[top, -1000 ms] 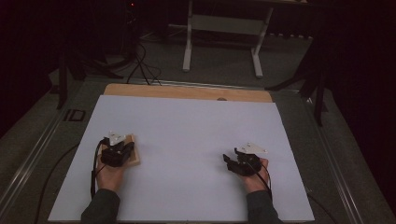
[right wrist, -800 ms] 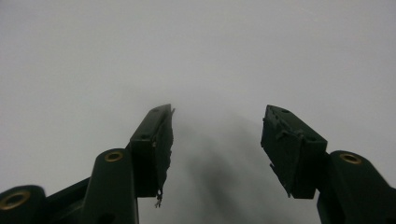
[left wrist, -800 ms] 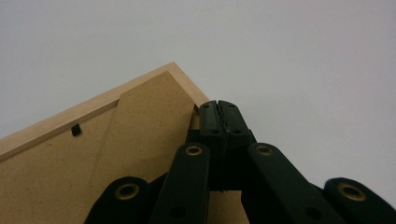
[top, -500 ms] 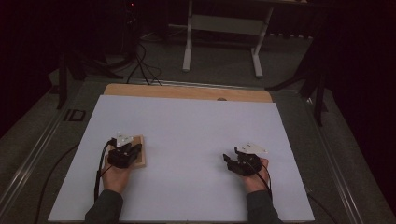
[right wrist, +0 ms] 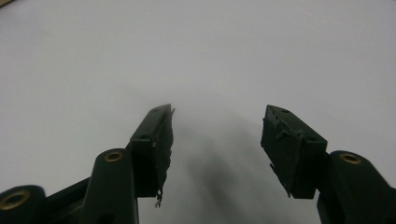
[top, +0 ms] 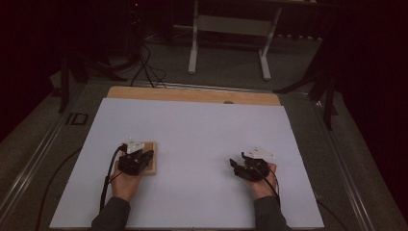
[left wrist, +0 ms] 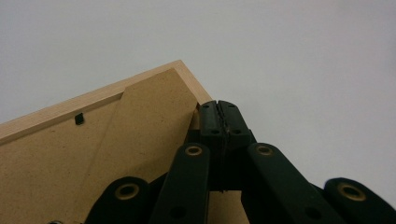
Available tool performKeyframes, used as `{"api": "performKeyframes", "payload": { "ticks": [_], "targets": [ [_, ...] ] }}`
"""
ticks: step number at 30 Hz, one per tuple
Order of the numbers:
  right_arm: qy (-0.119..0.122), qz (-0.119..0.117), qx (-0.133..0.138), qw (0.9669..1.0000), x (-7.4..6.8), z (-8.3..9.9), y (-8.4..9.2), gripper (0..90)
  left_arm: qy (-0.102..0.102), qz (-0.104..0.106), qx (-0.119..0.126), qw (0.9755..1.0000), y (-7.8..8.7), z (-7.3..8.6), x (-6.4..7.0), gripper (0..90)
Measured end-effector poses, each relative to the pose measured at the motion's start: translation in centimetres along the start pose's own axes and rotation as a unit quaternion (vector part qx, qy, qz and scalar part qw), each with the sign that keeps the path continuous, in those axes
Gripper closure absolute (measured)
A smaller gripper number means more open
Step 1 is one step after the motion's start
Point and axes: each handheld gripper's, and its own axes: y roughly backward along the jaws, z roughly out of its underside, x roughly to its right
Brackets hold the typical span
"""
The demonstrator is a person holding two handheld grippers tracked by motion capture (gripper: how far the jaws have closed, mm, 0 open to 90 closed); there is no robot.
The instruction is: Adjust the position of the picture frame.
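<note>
A light wooden picture frame lies back side up on the white sheet, at the near left. My left gripper rests over it, jaws shut. In the left gripper view the frame's fibreboard back spreads to the left and below, and the left gripper has its pads pressed together at the frame's edge near a corner, nothing visible between them. My right gripper sits at the near right on the sheet. Seen from its own camera, the right gripper is open over bare white sheet.
The white sheet covers a wooden board whose far edge shows. Beyond it stand the legs of a white stand and cables on a dark floor. A metal rail runs along the table's left side.
My left hand has slid to the right across the sheet, and the wooden frame has moved with it. The right hand has stayed put.
</note>
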Motion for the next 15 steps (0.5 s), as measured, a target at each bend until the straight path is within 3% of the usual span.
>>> {"api": "performKeyframes", "payload": {
  "ticks": [15],
  "targets": [
    [0.0, 0.0, 0.001, 1.0, 0.0, 0.0, 0.0, 42.5, -0.029, 0.028, 0.002, 0.9992, -0.5, -0.1, 2.1, 89.8]
  ]
}}
